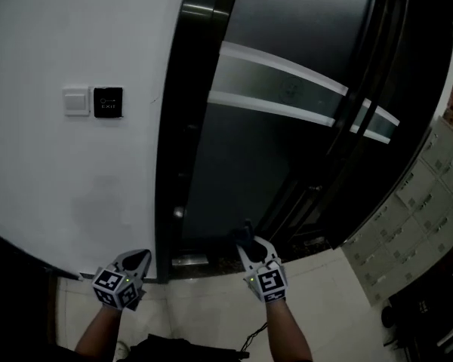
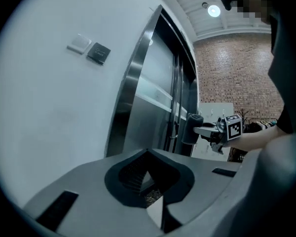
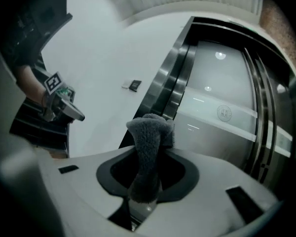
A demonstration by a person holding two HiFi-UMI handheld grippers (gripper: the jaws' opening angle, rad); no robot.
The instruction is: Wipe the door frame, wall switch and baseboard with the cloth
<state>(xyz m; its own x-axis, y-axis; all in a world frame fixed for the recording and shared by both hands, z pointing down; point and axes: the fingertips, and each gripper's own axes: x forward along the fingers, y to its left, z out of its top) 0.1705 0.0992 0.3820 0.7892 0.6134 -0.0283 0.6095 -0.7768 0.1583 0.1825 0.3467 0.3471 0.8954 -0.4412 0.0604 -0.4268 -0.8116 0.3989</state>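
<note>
Plainly the cloth (image 3: 147, 147) touched no surface at this moment. The right claw (image 1: 254, 251) was clamped on it. It was a thick grey roll of nubbly, towel-like pile that stood up out of the jaws and flopped over at its top. In the head view it sat low, at about 6 o'clock, near the foot of the door frame (image 1: 175, 127). The left claw (image 1: 134, 264) hung at 7 o'clock with its jaws drawn together on nothing.

To do the frame well, I judged, the folded top of the roll should be pressed flat against the metal and drawn along its length in long, overlapping passes. It should also be turned to reach into the stepped channels (dust would likely sit in those grooves). The frame was dark, smooth metal with hard edges, so the soft pile should slide without snagging. At 3 o'clock from it, the glass door (image 1: 287, 172) carried pale frosted bands (image 1: 279, 68).

The wall switch (image 1: 76, 101), a small white square plate, sat at 9 o'clock on the matt white wall (image 1: 75, 187), just beside a glossy black exit button (image 1: 108, 102). A light touch there would avoid tripping either. The baseboard could not be made out with certainty in the dark strip at 8 o'clock.
</note>
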